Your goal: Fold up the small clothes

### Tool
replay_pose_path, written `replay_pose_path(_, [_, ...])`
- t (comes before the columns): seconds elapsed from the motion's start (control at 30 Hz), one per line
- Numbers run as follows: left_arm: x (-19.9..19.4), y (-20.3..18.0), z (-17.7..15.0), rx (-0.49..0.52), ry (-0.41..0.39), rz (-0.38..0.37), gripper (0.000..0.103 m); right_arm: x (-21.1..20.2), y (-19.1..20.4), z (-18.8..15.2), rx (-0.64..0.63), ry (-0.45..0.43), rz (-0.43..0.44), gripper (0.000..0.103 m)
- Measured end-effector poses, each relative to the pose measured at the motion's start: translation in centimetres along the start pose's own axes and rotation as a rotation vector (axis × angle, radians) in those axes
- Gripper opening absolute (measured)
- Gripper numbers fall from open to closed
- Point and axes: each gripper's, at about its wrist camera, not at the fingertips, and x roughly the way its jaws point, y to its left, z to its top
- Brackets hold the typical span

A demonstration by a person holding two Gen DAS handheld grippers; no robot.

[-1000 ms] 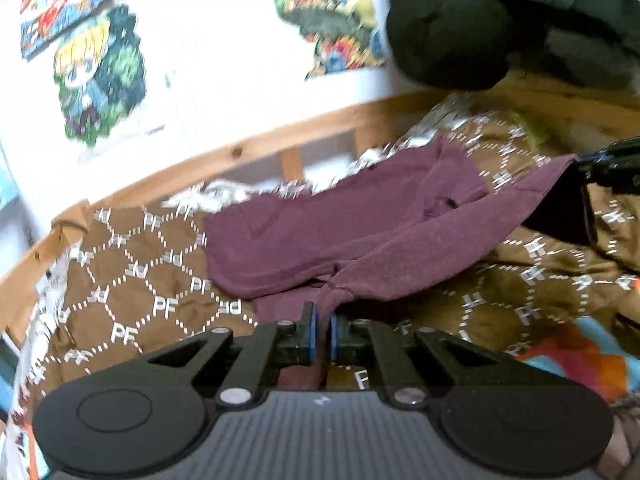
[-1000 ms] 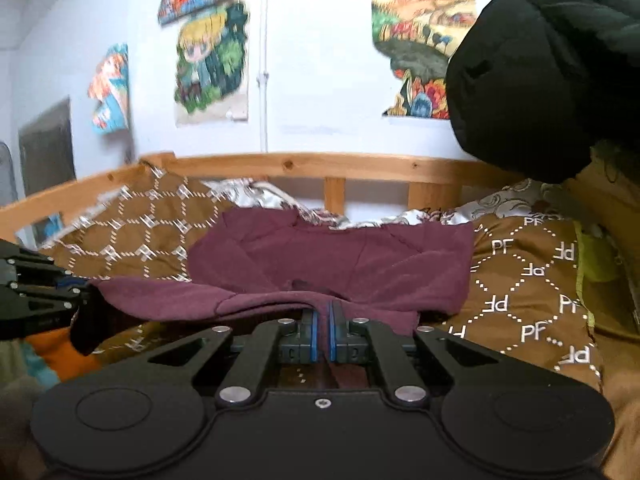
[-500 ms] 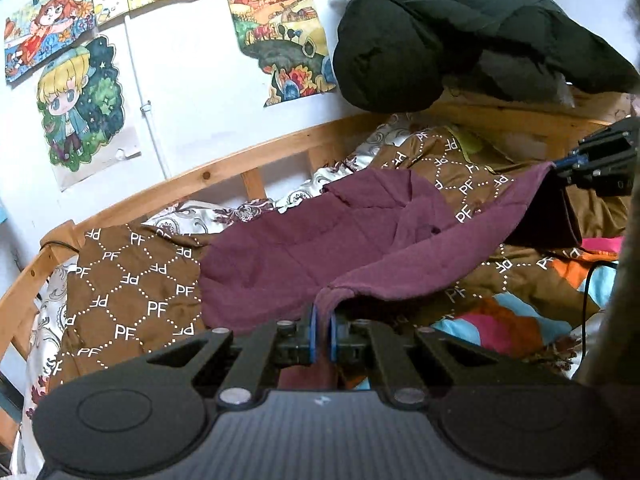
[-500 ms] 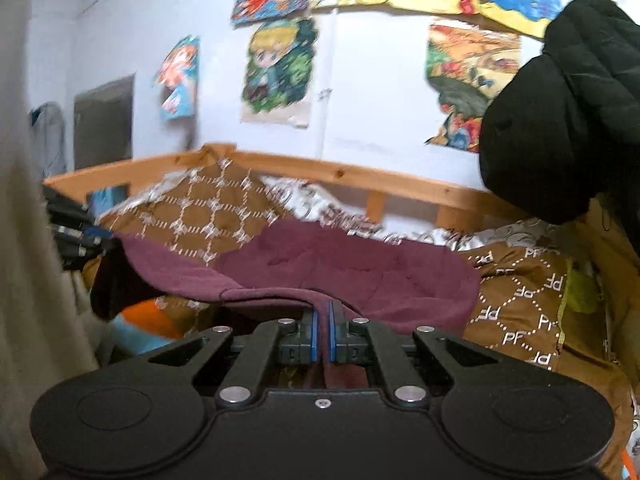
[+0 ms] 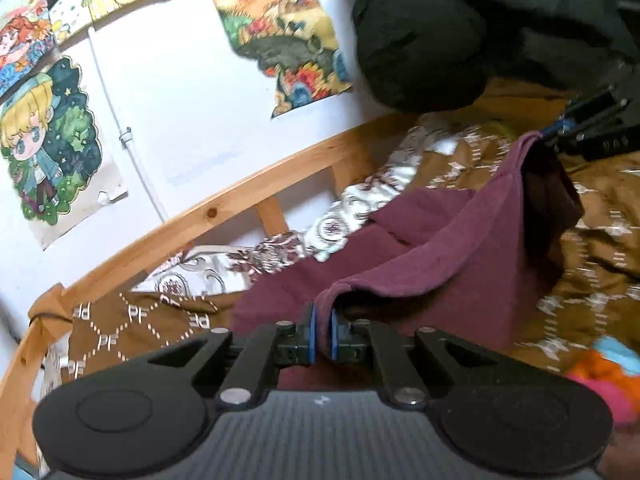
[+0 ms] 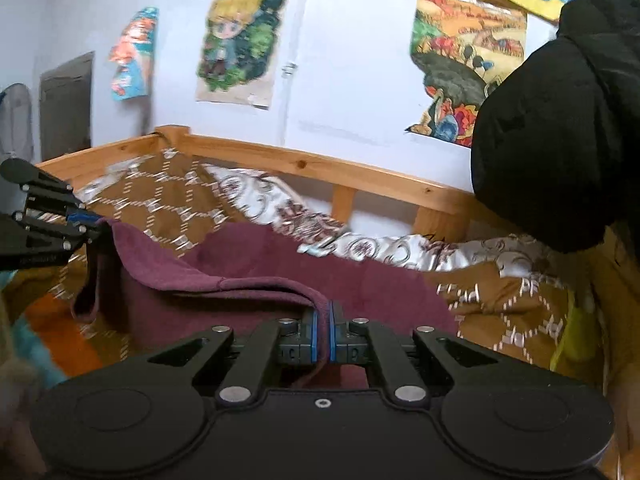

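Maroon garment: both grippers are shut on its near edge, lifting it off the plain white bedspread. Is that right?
Not quite. The bedspread is brown with a white diamond pattern, not plain white; the right wrist view shows it. The rest holds: the left gripper and right gripper are both shut on the near edge of the maroon garment, holding it up.

Bedroom in a home: wooden bed frame [image 6: 320,168] holding a brown quilt [image 6: 160,196], cartoon posters [image 6: 240,40] hanging on the wall.
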Motion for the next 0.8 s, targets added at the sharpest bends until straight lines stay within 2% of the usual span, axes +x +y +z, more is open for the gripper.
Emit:
replay_pose_path(0.2, [7.9,4.2,1.1,-0.114,0.025,-0.008,0.008,9.2,-2.4,3.4,-0.045,0.069,-0.040,0.005])
replay_pose_path(0.47, [15.6,7.7,0.0,-0.339,-0.053,0.019,0.011,17.4,-4.3,4.5,-0.016,0.088,-0.138,0.005])
replay_pose_path(0.6, [18.3,8.6,-1.7,-0.344,0.025,0.059,0.011,20.1,-4.3,3.5,-0.012,0.121,-0.178,0.005])
replay_pose_path(0.7, [19.7,9.9,-2.9,-0.433,0.088,0.001,0.011,21.3,-3.9,2.4,-0.008,0.134,-0.199,0.005])
replay_pose_path(0.8, [20.2,10.2,-3.3,-0.435,0.105,-0.010,0.011,22.3,-3.9,1.7,0.028,0.145,-0.206,0.005])
